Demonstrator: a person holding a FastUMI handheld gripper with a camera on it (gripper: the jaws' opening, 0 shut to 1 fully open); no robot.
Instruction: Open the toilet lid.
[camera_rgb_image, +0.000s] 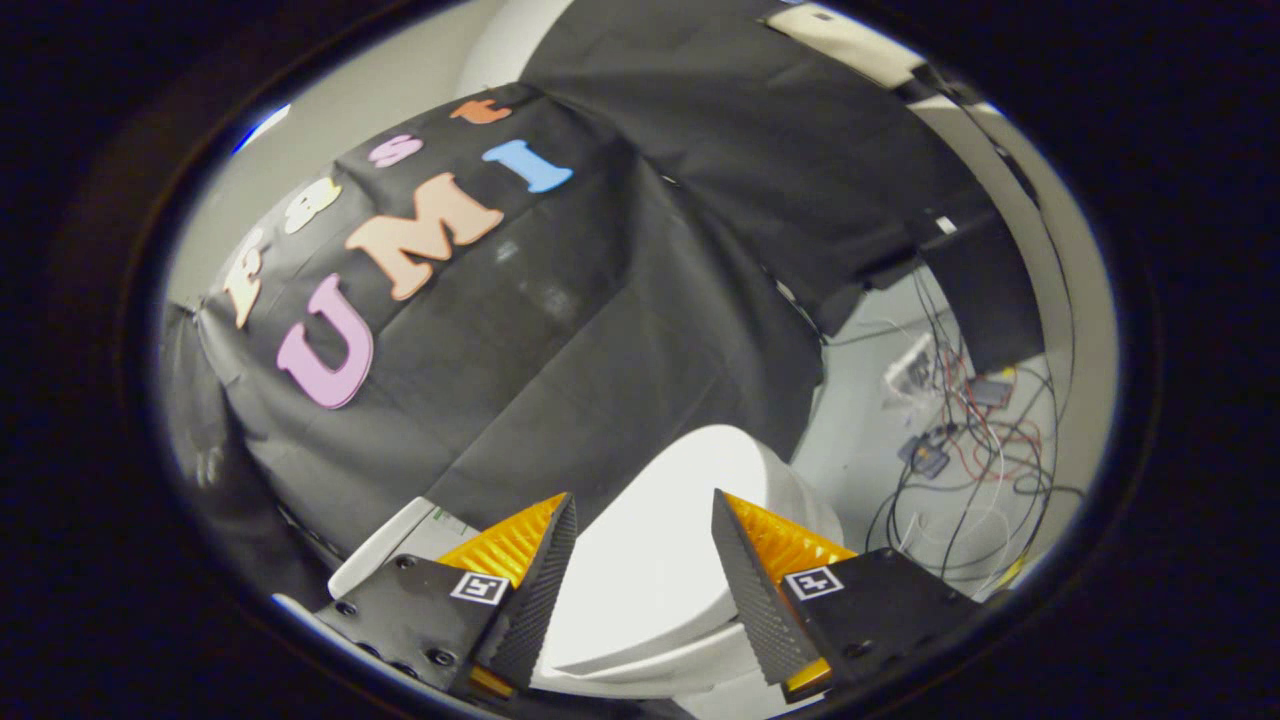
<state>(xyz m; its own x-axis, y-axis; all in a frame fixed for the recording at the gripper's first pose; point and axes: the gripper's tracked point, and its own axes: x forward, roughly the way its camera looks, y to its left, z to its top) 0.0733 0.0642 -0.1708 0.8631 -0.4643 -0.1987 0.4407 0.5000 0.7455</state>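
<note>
— Toilet lid (650, 560), where is it sitting from where you stand?

— Right between the two fingers of the tongs (643, 545) and running a little beyond them. It is white, glossy, and lies down flat on the toilet (790, 500); I see a thin seam under its near rim where it meets the seat.

— And the tongs, are they on it?

— No, they are spread wide, released, gripping nothing. One finger (540, 590) stands to the left of the lid, the other to the right, and the lid shows in the gap. Whether the tips touch the lid's surface I cannot tell from here.

— What else is around?

— Beyond the fingers hangs the black cloth wall (600, 330), draped in folds, close behind the toilet. Just left of the left finger a white boxy part (395, 545) peeks out, touching the cloth; I cannot say what it is. Off to the right of the right finger, on the pale floor (850, 450), a tangle of black and red cables (975, 440) lies with a few small boxes among them, well apart from the toilet.
</note>
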